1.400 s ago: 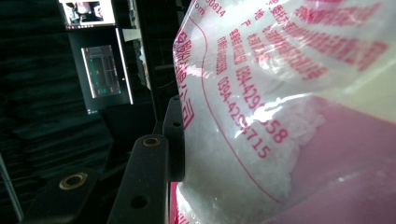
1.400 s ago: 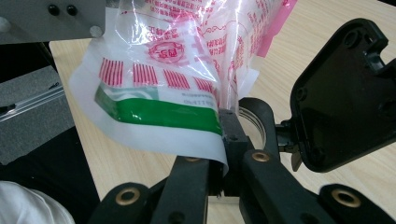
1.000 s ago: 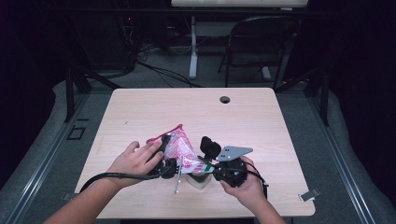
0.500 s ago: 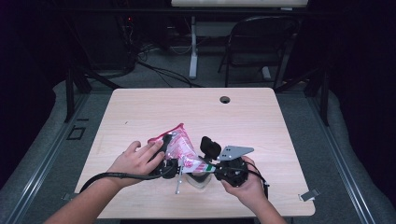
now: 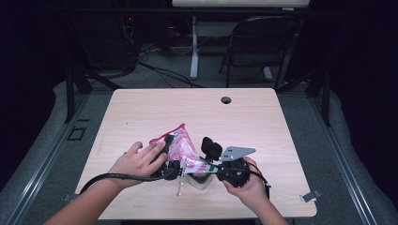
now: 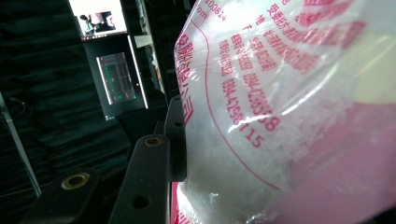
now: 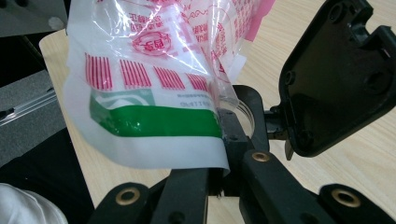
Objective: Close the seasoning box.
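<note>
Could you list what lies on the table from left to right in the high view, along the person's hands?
Left hand → left gripper → plastic bag → right gripper → right hand, all above the table.

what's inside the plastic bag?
The plastic bag shows white, crumpled-looking contents through its clear film in the left gripper view. Red print and folds cover the rest, so what it is stays unclear.

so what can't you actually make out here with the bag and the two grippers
- What the plastic bag holds: left gripper view, crinkled glare and pink print blur it.
- Left gripper jaws: high view, the left hand covers them; left gripper view, the bag hides one side.
- Bag print: right gripper view, mirrored and creased.
- Clear thing under the bag: high view, too small.
</note>
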